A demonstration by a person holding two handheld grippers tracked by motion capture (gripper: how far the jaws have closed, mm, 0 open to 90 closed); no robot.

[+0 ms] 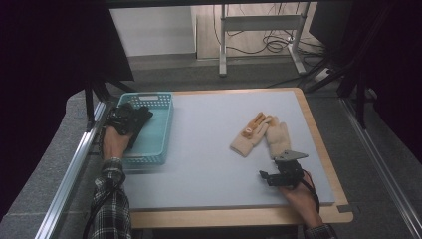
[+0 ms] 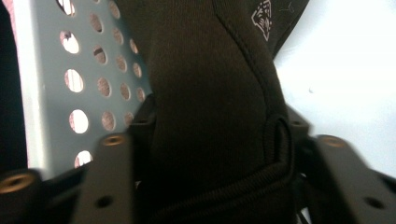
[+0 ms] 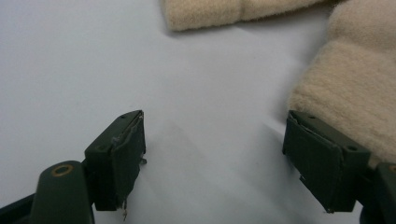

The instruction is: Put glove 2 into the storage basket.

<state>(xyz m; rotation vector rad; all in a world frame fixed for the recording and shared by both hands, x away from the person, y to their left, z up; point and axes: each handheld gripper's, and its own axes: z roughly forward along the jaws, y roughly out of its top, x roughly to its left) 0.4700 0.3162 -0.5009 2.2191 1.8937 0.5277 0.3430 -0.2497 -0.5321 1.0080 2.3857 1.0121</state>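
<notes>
High view puts my left gripper (image 1: pixel 130 118) over the teal basket (image 1: pixel 158 130) at the bench's (image 1: pixel 209 159) left edge, with a black glove (image 2: pixel 210 93) hanging from it against the perforated wall. Left gripper view has the jaws standing partly apart with the dark knit between them, and I cannot tell whether the pads still press on it. I judge the glove light, limp and a bit grippy, so it will drape and fold wherever it lands; the stitched cuff edge is the firmest place to pinch.

Right gripper (image 1: pixel 278 175) sits low near the bench's front right, jaws spread wide and empty, just beside the cream gloves (image 1: pixel 263 134). Those look fleecy and soft, likely to compress under the pads, so I would bite deep across a cuff rather than nip a fingertip.
</notes>
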